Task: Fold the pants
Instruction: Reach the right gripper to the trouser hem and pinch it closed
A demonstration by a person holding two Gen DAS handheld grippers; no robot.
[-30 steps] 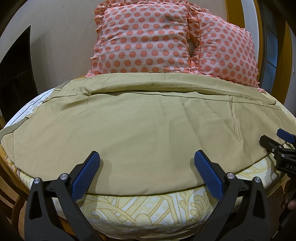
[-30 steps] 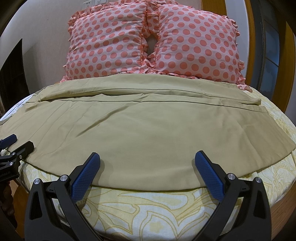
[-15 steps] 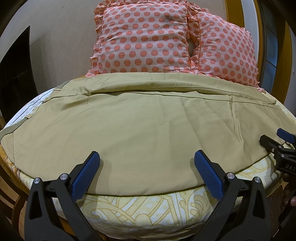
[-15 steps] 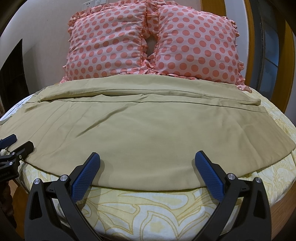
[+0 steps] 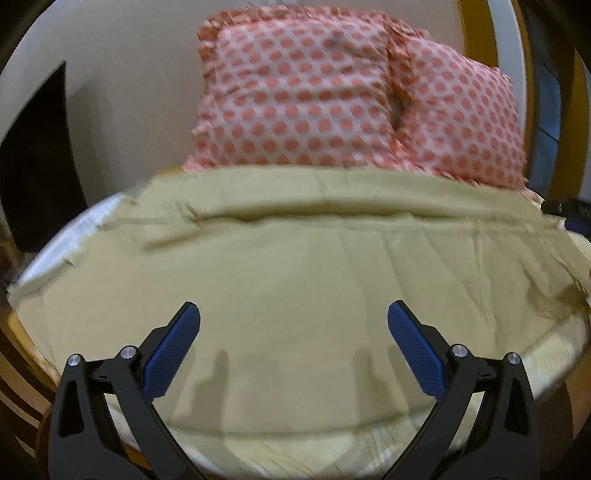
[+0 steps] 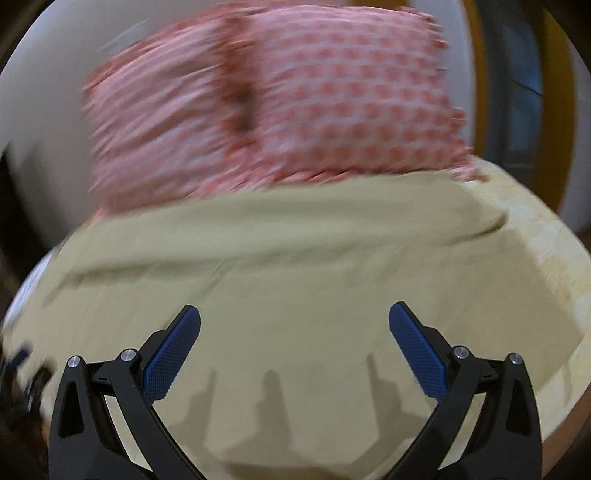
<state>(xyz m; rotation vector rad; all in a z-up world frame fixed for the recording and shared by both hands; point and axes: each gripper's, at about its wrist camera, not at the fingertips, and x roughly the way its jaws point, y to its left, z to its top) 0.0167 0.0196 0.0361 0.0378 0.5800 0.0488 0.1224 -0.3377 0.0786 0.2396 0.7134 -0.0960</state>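
Khaki pants [image 5: 295, 258] lie flat and spread wide across the bed, and they also fill the right wrist view [image 6: 295, 280]. My left gripper [image 5: 293, 332] is open and empty, hovering just over the near part of the pants. My right gripper [image 6: 294, 332] is open and empty over the pants too; its view is blurred. The right gripper also shows at the far right edge of the left wrist view [image 5: 570, 218]. The left gripper shows faintly at the lower left edge of the right wrist view [image 6: 22, 373].
Two pink polka-dot pillows [image 5: 306, 96] [image 6: 332, 92] stand against the wall behind the pants. A yellow patterned bedsheet [image 5: 546, 354] shows at the bed's near and right edges. A dark panel [image 5: 37, 158] is at the left, a wooden frame [image 5: 476, 29] at the right.
Both grippers have moved forward over the pants, past the near hem. The right gripper has advanced toward the far right side of the pants. Both views are blurred by motion.
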